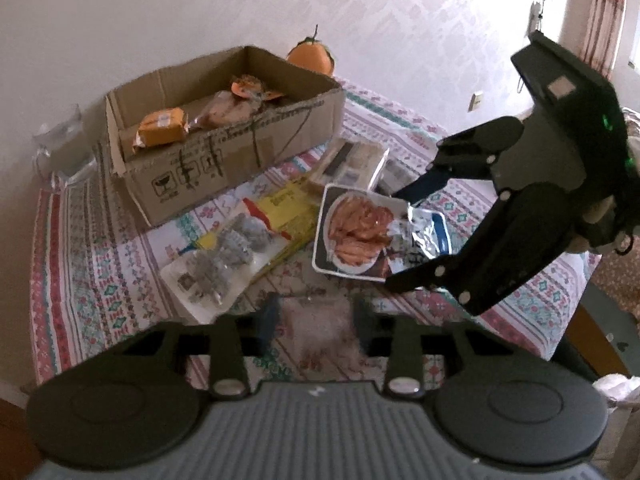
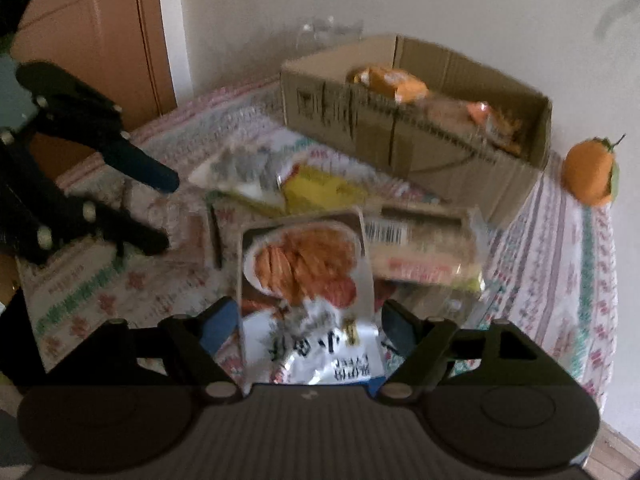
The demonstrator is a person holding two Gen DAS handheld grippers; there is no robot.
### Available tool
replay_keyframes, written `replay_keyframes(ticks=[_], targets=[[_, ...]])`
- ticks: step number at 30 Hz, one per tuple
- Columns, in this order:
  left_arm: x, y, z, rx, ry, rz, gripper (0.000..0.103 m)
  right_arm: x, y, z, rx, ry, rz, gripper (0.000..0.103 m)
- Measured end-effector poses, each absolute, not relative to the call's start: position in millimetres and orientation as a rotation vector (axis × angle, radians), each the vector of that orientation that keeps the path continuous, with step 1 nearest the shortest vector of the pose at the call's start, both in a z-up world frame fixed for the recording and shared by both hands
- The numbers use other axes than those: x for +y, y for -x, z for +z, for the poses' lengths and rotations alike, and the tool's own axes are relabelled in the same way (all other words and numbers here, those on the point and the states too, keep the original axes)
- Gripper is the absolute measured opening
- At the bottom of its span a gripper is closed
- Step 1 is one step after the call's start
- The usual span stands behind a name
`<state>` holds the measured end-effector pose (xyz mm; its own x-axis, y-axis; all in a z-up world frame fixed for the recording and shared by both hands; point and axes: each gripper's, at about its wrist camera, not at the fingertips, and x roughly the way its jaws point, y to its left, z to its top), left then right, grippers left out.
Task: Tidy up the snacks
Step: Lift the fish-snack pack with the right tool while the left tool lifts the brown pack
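A silver snack bag (image 1: 360, 236) printed with orange food lies on the patterned tablecloth (image 1: 88, 272); it also shows in the right wrist view (image 2: 308, 292). My right gripper (image 1: 398, 236) is shut on its crumpled near end, also shown in the right wrist view (image 2: 308, 332). My left gripper (image 1: 316, 320) is open and empty, low over the cloth in front of the snacks; it also shows in the right wrist view (image 2: 168, 210). A cardboard box (image 1: 240, 160) holds several orange snack packets (image 1: 164, 126). A clear bag of grey snacks (image 1: 224, 264), a yellow packet (image 1: 288, 212) and a beige packet (image 1: 352, 164) lie beside the box.
An orange fruit ornament (image 1: 312, 56) stands behind the box by the wall. A clear plastic item (image 1: 60, 140) sits at the table's far left corner. The table's right edge (image 1: 576, 280) drops off beside a chair. A wooden door (image 2: 88, 40) is at left.
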<state>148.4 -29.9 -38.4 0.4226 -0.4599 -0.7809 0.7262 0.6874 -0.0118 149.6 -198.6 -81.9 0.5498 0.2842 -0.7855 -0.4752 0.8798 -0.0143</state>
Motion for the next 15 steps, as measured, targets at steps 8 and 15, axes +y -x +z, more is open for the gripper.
replay_keyframes(ticks=[8, 15], targets=[[-29.9, -144.6, -44.6, 0.87, -0.363, -0.776, 0.038, -187.9, -134.7, -89.7, 0.848, 0.319, 0.466, 0.095], [-35.9, -137.6, -59.5, 0.915, -0.372, -0.746, 0.053, -185.9, -133.0, -84.4, 0.846, 0.323, 0.456, 0.08]])
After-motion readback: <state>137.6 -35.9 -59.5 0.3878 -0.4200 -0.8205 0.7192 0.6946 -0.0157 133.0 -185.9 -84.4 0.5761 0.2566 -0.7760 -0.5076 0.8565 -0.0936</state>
